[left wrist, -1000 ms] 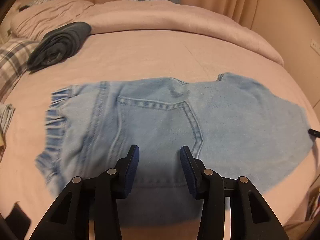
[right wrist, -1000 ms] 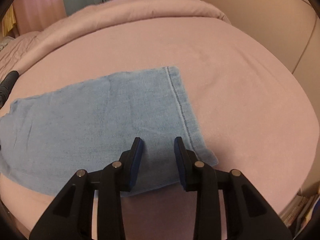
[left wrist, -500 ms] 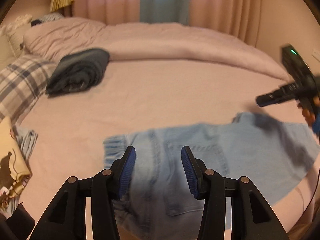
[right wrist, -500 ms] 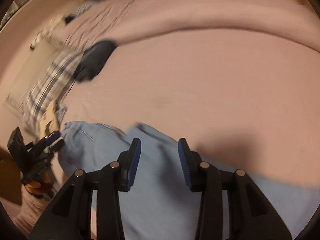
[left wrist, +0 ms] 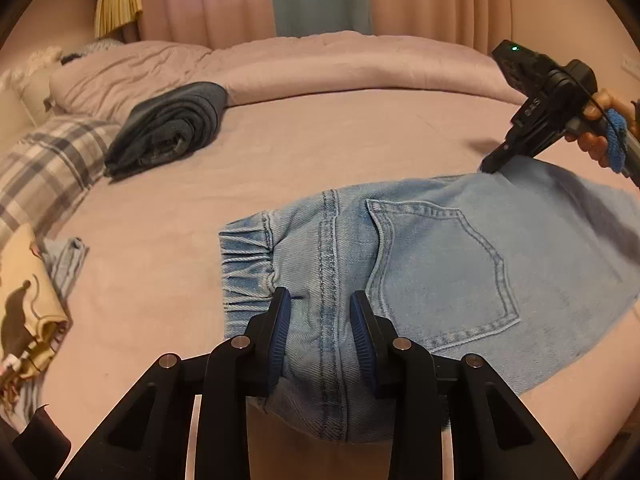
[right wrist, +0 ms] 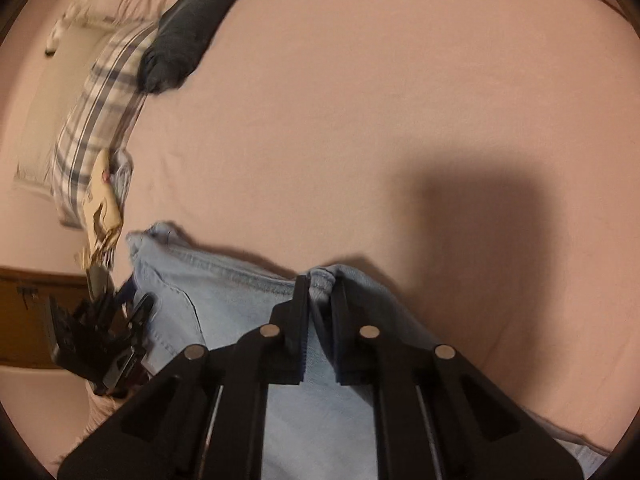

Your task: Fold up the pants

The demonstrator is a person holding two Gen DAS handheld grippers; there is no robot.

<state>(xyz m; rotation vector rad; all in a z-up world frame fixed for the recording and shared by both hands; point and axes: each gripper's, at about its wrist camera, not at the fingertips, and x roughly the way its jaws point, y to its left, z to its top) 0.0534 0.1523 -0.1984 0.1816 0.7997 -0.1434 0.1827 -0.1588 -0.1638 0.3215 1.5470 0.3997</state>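
Note:
Light blue denim pants (left wrist: 432,264) lie folded on the pink bed, back pocket up, elastic waistband to the left. My left gripper (left wrist: 320,312) straddles the near edge of the pants by the centre seam, jaws apart with the denim between them. My right gripper (right wrist: 320,296) has its jaws narrowed on the far folded edge of the pants (right wrist: 248,312); it also shows in the left wrist view (left wrist: 492,166), its tip on the pants' far right edge.
Dark folded jeans (left wrist: 168,132) lie at the back left by a plaid pillow (left wrist: 44,160). A rolled pink duvet (left wrist: 320,64) runs along the back. Yellow and striped cloths (left wrist: 28,304) sit at the left edge. Bare pink sheet (right wrist: 360,120) lies beyond the pants.
Both grippers swung round over the pants. The left moved down onto the near edge by the seam. The right moved to the far edge and narrowed its jaws on the fold.

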